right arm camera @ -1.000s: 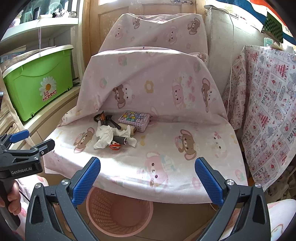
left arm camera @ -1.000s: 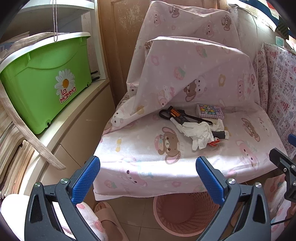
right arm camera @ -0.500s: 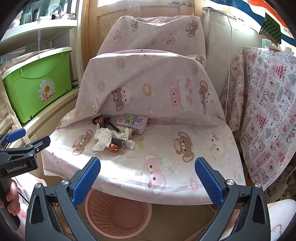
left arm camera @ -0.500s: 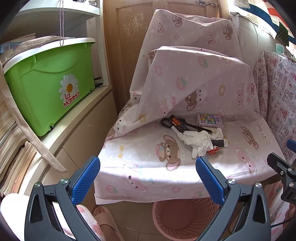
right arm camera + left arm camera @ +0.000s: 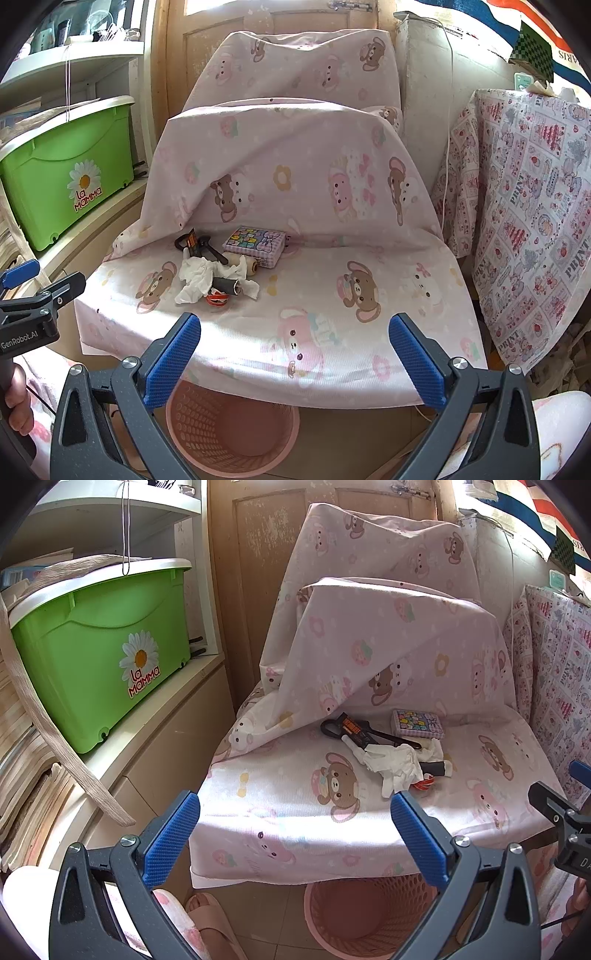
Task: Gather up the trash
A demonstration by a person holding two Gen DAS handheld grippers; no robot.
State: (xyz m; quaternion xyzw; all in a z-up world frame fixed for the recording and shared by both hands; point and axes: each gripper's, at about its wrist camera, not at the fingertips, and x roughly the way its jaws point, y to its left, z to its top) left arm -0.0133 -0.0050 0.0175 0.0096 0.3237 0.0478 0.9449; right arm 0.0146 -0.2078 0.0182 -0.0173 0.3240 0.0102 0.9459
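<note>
Both grippers, left [image 5: 295,834] and right [image 5: 295,354], have drifted slightly closer to the seat's front edge, wide open and empty. The crumpled tissue [image 5: 197,282] still lies mid-seat, so nothing has yet reached the basket [image 5: 229,432] below.

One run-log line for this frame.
left gripper open | right gripper open | crumpled white tissue on seat | pink mesh wastebasket below

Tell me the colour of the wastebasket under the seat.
Pink, with a perforated wall: wastebasket, clearest in the right wrist view.
</note>
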